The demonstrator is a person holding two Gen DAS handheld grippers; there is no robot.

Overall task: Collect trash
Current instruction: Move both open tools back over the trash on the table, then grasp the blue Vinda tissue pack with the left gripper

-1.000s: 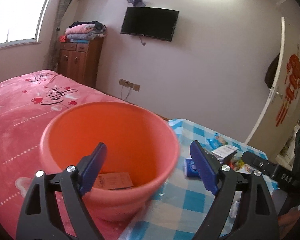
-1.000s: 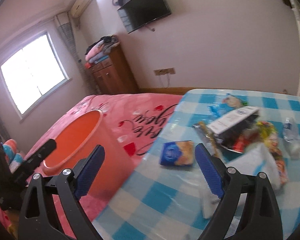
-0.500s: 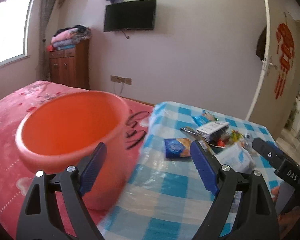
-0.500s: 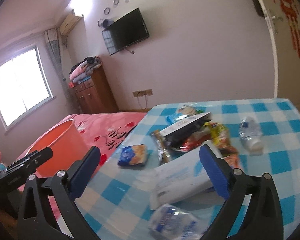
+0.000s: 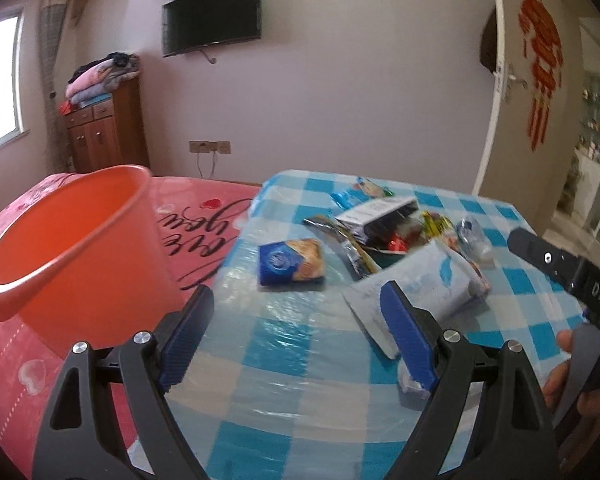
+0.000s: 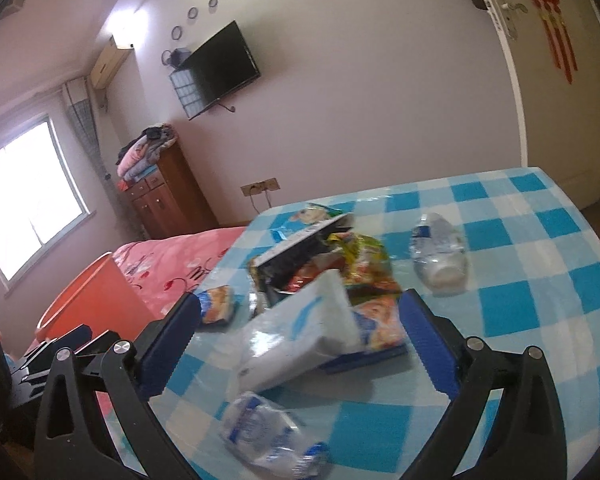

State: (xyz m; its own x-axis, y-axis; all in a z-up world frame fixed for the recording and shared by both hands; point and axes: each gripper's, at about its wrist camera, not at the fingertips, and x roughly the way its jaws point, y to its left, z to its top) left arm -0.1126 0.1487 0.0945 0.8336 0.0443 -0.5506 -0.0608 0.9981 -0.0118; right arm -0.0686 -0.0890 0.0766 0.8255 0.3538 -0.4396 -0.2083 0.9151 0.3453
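An orange bucket [image 5: 72, 248] stands on the pink bed, left of a table with a blue checked cloth [image 5: 292, 392]. Trash lies on the cloth: a blue biscuit packet [image 5: 292, 266], a white tissue pack [image 6: 300, 336], a dark box with wrappers [image 6: 320, 256], a crushed clear bottle [image 6: 440, 256] and a crumpled bottle [image 6: 268, 432] near the front. My left gripper [image 5: 296, 328] is open over the cloth, nothing between its fingers. My right gripper [image 6: 300, 338] is open, hovering in front of the tissue pack, which shows between its blue pads; no pad presses it.
The bed [image 5: 204, 216] with a pink cover lies left of the table. A wooden cabinet [image 5: 104, 132] stands by the far wall under a wall TV [image 5: 212, 16]. A white door [image 5: 532, 92] is at the right. A hand [image 5: 568, 372] holds the right gripper's handle.
Both grippers swung right, from the bucket to over the table. The bucket slid to the left edge of both views and the trash pile came closer. The right jaws stand slightly wider.
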